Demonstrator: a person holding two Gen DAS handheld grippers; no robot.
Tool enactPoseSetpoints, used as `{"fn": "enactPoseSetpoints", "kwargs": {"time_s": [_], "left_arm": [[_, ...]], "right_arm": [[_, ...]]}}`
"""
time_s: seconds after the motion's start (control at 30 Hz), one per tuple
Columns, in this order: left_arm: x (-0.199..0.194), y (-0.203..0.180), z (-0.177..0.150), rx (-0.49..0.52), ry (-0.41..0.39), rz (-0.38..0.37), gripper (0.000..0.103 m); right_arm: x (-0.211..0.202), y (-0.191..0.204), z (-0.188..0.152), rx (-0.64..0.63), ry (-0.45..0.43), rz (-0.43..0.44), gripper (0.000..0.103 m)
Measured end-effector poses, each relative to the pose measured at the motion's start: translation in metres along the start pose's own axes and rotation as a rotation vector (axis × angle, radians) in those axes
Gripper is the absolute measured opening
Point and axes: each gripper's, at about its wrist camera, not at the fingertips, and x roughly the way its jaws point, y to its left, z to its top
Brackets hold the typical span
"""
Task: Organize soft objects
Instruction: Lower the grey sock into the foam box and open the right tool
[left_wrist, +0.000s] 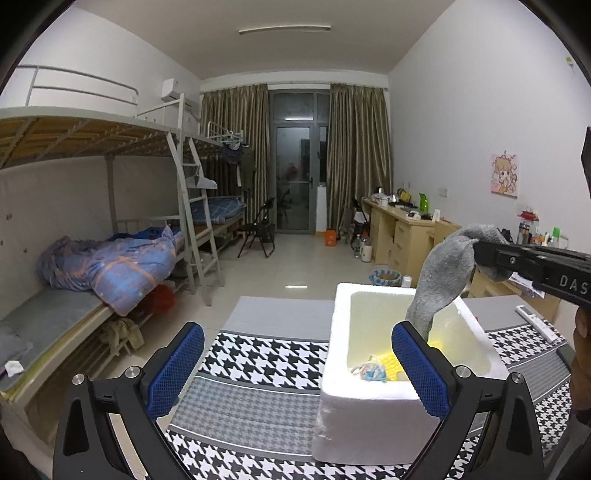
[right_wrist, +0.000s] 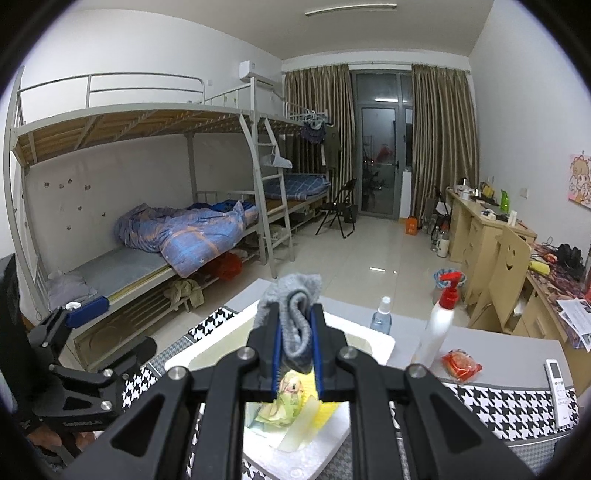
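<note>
Over the white foam box (left_wrist: 369, 391) on the checked tabletop (left_wrist: 258, 369): right tongs (right_wrist: 295, 332) clamped on a grey sock (left_wrist: 439, 280), bunched at the pads, long end dangling into the box, tip hidden behind the left tongs' pad. Left tongs (left_wrist: 295, 369) wide open, empty, just in front of the box. Risks: letting go off-centre, so the sock drapes over the rim instead of landing on the yellow stuff (right_wrist: 325, 406) inside; fabric snagging on the pads; light box getting nudged, nothing is bracing it.
</note>
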Motion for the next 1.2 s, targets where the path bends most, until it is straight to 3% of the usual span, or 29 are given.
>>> {"fn": "enactPoseSetpoints", "kwargs": {"time_s": [0.47,0.53,0.63,0.7,0.73,1.2], "left_arm": [[0.001,0.015,-0.013,-0.029,0.016,0.023,0.102],[0.001,0.016,-0.014,-0.027,0.019,0.031,0.102],[0.002,0.016,-0.015,-0.034,0.025,0.032,0.102],[0.002,0.016,-0.015,-0.036,0.032,0.031,0.102],[0.003,0.016,-0.016,-0.037,0.034,0.031,0.102],[-0.002,0.014,-0.012,-0.043,0.027,0.032,0.102]], "right_arm": [[0.031,0.008,-0.004,0.010,0.091,-0.004,0.018],[0.037,0.010,-0.006,0.011,0.105,-0.008,0.022],[0.043,0.012,-0.009,0.026,0.113,-0.007,0.038],[0.046,0.013,-0.011,0.038,0.129,-0.002,0.067],[0.047,0.012,-0.011,0.044,0.132,0.000,0.072],[0.018,0.007,-0.018,0.032,0.093,0.012,0.077]]}}
